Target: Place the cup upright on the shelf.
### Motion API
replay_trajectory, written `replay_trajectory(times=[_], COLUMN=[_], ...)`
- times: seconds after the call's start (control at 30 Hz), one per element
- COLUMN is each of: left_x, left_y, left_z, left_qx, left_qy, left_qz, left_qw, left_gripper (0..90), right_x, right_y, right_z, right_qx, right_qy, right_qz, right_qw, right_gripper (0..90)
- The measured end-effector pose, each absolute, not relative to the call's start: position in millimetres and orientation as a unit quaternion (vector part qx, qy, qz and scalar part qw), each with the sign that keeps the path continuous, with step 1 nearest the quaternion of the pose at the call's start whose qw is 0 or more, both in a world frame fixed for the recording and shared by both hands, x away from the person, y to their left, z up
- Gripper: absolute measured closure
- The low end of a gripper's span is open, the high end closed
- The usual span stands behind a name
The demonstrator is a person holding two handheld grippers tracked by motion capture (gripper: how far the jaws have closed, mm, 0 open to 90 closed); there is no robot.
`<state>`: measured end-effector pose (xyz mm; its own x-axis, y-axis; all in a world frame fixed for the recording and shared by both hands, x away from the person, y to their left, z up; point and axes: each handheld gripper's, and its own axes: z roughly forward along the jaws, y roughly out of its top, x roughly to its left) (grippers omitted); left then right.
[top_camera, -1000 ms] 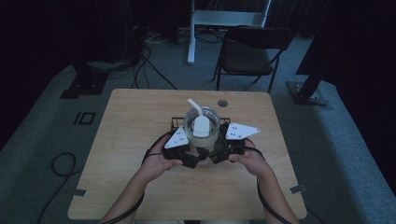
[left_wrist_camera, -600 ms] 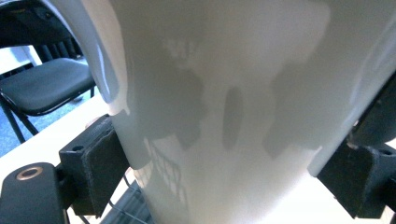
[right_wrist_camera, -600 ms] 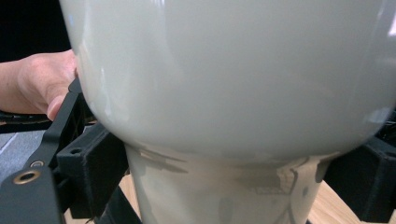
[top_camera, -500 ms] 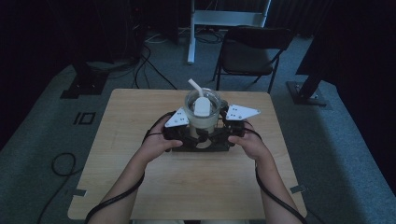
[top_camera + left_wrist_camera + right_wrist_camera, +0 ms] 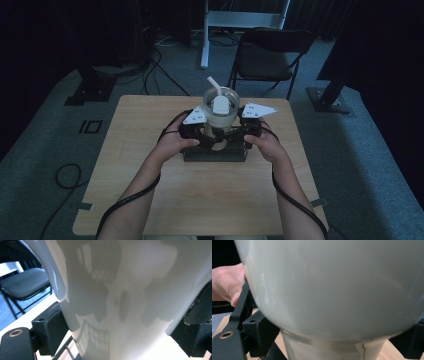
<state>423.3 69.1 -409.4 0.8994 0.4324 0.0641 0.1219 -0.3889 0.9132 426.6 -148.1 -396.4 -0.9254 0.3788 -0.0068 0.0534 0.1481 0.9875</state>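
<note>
A person's forearms reached in over the near edge of a light wooden desk (image 5: 150,200), each hand gripping a two-fingered tool. The left gripper (image 5: 200,131) and the right gripper (image 5: 241,131) met from either side at a white cup (image 5: 220,111) near the middle of the desk, toward its far half. The cup stood upright over a dark wire rack (image 5: 215,152) that lay just in front of the hands; whether it rested on the rack or was held above it could not be told. A small white object (image 5: 220,105) sat inside the cup, and a white strip (image 5: 214,85) leaned out over its far rim.

In the left gripper view, the black fingers (image 5: 51,327) were clamped on the cup's white wall (image 5: 130,300), beside its curved handle (image 5: 53,272). In the right gripper view, the fingers (image 5: 259,335) were pressed against the cup's narrower foot (image 5: 324,347) beneath its rounded bowl, with the other hand (image 5: 227,282) behind.

Beyond the desk stood a dark folding chair (image 5: 270,55) on grey carpet, with cables (image 5: 150,65) trailing across the floor to the left.
</note>
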Motion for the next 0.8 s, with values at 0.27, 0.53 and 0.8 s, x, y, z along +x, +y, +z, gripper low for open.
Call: replay_trajectory(times=[0.27, 0.53, 0.8], left_x=[437, 445, 447], left_y=[71, 69, 70], left_z=[-417, -423, -439], left_qx=[0.812, 0.807, 0.816], left_qy=[0.182, 0.197, 0.204], left_qz=[0.144, 0.136, 0.140], left_qw=[0.536, 0.540, 0.522], left_gripper=[11.0, 10.9, 10.8], right_x=[443, 452, 455], right_y=[-144, -142, -140], right_z=[-399, -402, -416], right_qx=[0.153, 0.163, 0.176], right_qy=[0.755, 0.762, 0.776], right_qz=[0.625, 0.614, 0.593], right_qw=[0.126, 0.126, 0.121], right_gripper=[8.7, 8.7, 8.7])
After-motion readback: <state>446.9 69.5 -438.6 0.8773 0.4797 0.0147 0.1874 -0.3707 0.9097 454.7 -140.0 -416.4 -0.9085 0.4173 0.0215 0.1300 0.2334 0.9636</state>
